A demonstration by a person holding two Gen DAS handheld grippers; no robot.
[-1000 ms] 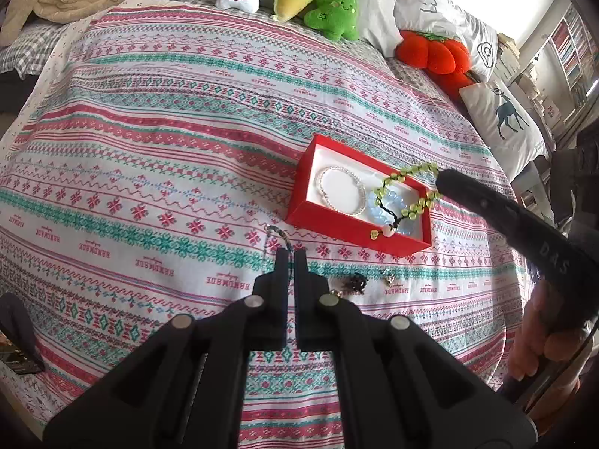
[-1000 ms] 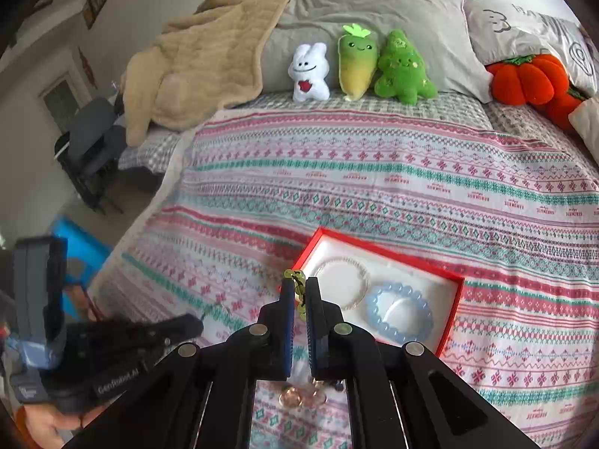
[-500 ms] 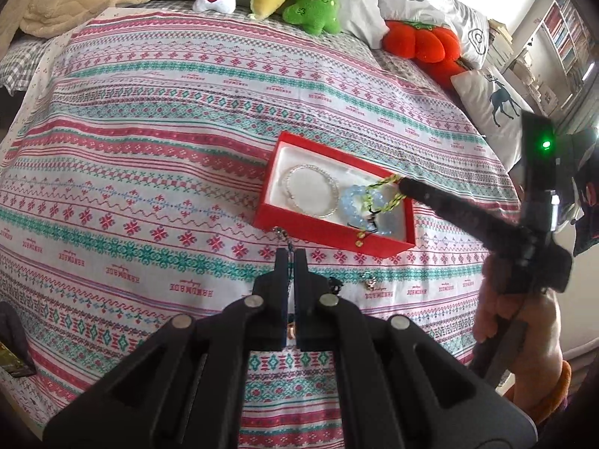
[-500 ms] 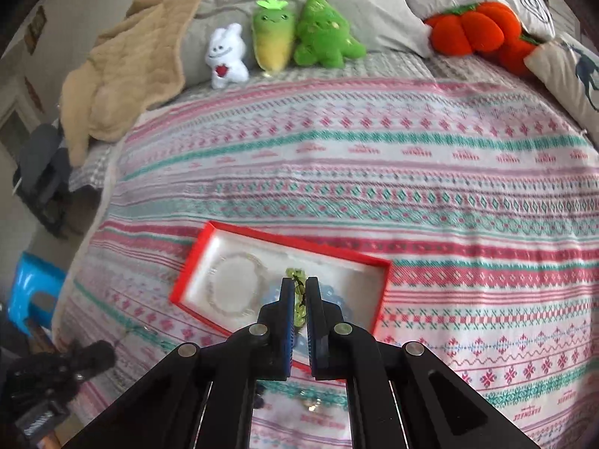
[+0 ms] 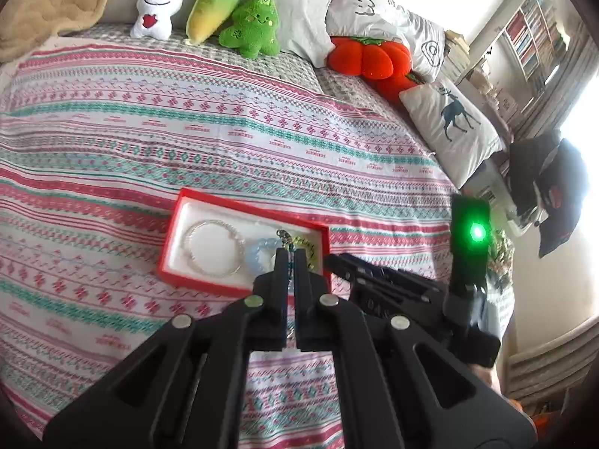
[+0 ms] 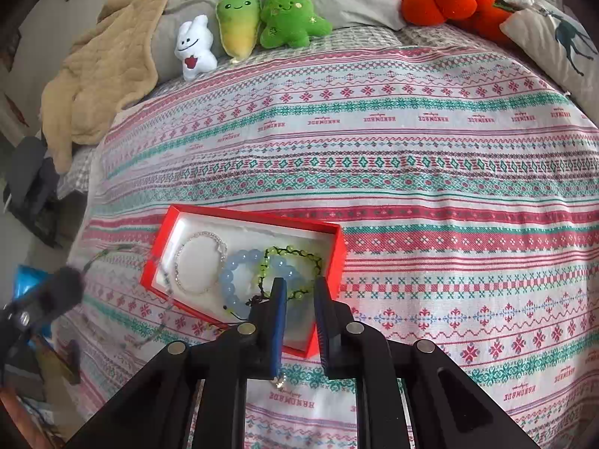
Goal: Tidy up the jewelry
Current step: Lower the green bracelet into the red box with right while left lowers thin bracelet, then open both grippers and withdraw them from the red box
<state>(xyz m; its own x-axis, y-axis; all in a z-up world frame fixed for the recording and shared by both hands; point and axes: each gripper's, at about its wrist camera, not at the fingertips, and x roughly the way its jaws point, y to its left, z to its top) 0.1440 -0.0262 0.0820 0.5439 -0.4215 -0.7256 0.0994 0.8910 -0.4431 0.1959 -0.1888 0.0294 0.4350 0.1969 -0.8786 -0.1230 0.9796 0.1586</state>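
A red box (image 6: 254, 217) with a white lining lies on the striped bedspread. In it are a white bead bracelet (image 6: 198, 265), a blue bead bracelet (image 6: 239, 273) and a green bead bracelet (image 6: 292, 258). My right gripper (image 6: 299, 288) hovers over the box's near right corner. Its jaws are opening, and the green bracelet lies loose below them. My left gripper (image 5: 290, 258) is shut on a thin chain (image 5: 284, 237) over the box's near edge (image 5: 209, 284). In the right wrist view the left gripper (image 6: 56, 295) is a blur at the left.
A small metal trinket (image 6: 279, 381) lies on the bedspread (image 6: 411, 172) just in front of the box. Plush toys (image 6: 243, 30), an orange pumpkin cushion (image 5: 368, 60) and pillows line the far side. A beige blanket (image 6: 101, 78) is heaped at the far left.
The right gripper came down over the box with the green bracelet and its jaws parted, leaving the bracelet inside. The left gripper carried its chain forward to the box's near edge.
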